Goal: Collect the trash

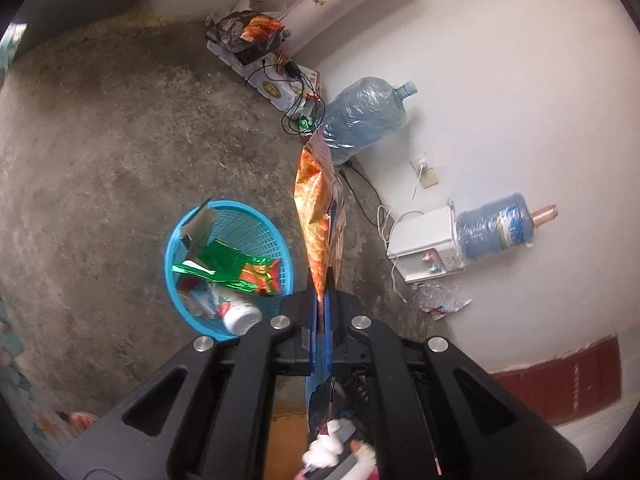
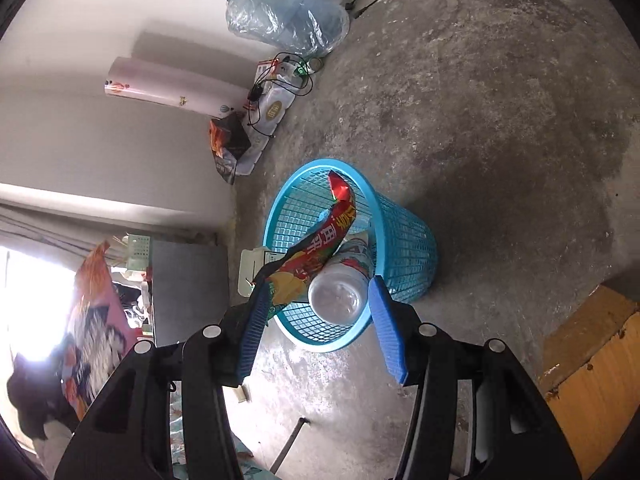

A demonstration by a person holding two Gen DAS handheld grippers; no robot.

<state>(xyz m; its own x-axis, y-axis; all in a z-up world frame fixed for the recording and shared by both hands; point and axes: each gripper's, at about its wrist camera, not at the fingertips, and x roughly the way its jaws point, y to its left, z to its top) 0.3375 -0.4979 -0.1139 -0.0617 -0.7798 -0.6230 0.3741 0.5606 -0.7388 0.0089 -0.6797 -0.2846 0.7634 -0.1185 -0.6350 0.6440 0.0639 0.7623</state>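
My left gripper (image 1: 320, 300) is shut on an orange snack bag (image 1: 316, 216), held edge-on above the floor just right of the blue mesh basket (image 1: 176, 248). The basket holds a green foil wrapper (image 1: 232, 264), a white bottle (image 1: 240, 314) and a piece of cardboard (image 1: 198, 226). My right gripper (image 2: 320, 304) is open just above the basket's near rim (image 2: 400, 232). Between its fingers (image 2: 256, 320) sit a clear plastic bottle (image 2: 340, 296) and a red and yellow foil wrapper (image 2: 316, 252), both resting in the basket.
Bare concrete floor all around. Along the white wall stand a large plastic-wrapped water jug (image 1: 364, 118), a second jug on a white dispenser (image 1: 496, 228), cables and a pile of packaging (image 1: 256, 40). A crumpled wrapper (image 1: 440, 300) lies by the dispenser. A wooden board (image 2: 592, 360) shows at right.
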